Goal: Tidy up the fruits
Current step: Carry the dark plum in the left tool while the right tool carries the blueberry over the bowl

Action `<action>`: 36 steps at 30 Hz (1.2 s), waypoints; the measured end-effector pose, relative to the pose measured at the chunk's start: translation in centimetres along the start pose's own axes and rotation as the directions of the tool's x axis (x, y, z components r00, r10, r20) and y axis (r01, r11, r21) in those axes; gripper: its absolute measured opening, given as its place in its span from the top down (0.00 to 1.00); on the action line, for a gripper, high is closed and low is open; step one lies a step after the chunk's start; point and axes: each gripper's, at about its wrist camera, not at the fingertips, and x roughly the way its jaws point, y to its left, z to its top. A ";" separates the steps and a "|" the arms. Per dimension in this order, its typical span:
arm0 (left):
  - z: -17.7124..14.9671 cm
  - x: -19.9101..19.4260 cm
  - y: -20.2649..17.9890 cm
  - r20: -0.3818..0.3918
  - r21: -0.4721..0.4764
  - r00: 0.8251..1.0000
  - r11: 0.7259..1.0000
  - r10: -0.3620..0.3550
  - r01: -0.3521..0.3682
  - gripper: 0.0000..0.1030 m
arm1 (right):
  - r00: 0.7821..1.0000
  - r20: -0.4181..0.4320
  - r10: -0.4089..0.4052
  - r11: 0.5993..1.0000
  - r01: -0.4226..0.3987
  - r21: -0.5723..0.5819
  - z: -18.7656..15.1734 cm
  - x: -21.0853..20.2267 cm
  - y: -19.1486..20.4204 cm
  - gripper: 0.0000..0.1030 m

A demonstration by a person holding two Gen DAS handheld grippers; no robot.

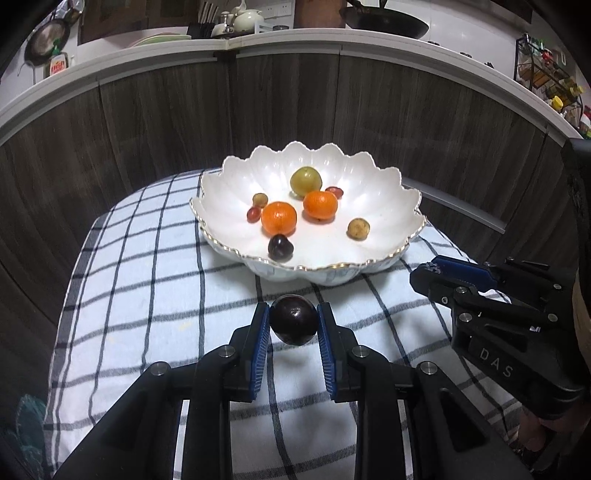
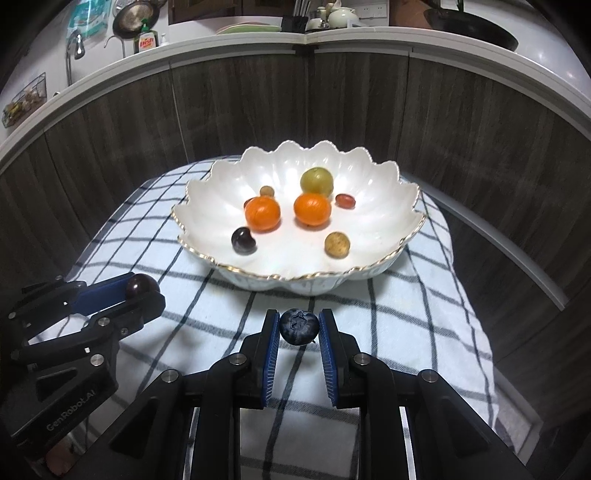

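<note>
1. Jaws of the left gripper (image 1: pixel 293 325) are clamped on a dark cherry (image 1: pixel 293 319), held above the checked cloth (image 1: pixel 147 295).
2. Jaws of the right gripper (image 2: pixel 298 328) are clamped on a blueberry (image 2: pixel 298 326), before the white scalloped bowl (image 2: pixel 388 206).

I read this as a home kitchen. Ahead of the tool and above it, a white countertop (image 2: pixel 258 38) runs over dark wood-grain cabinet fronts (image 1: pixel 288 107). On it I see a knife block (image 1: pixel 201 26), a teapot (image 1: pixel 248 18), a dark wok (image 1: pixel 384 20) and a dish-soap bottle (image 2: pixel 146 40). Beyond the tool's left stands a faucet (image 2: pixel 74 44); beyond its right, a condiment rack (image 1: pixel 546 70).
</note>
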 end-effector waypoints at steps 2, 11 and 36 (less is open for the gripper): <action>0.4 0.1 0.0 0.002 0.002 1.000 1.000 -0.003 0.003 0.75 | 1.000 0.009 -0.005 1.000 0.005 0.002 0.4 -0.1 -0.3 0.78; 3.1 0.6 -0.1 0.011 0.011 1.000 1.000 -0.017 0.017 0.75 | 0.999 0.035 -0.018 1.000 0.017 0.010 2.5 -0.3 -1.1 0.78; 7.5 5.3 -0.4 -0.028 0.002 0.999 0.999 -0.038 0.038 0.75 | 0.998 0.044 -0.054 0.997 0.052 0.049 7.5 3.0 -4.6 0.78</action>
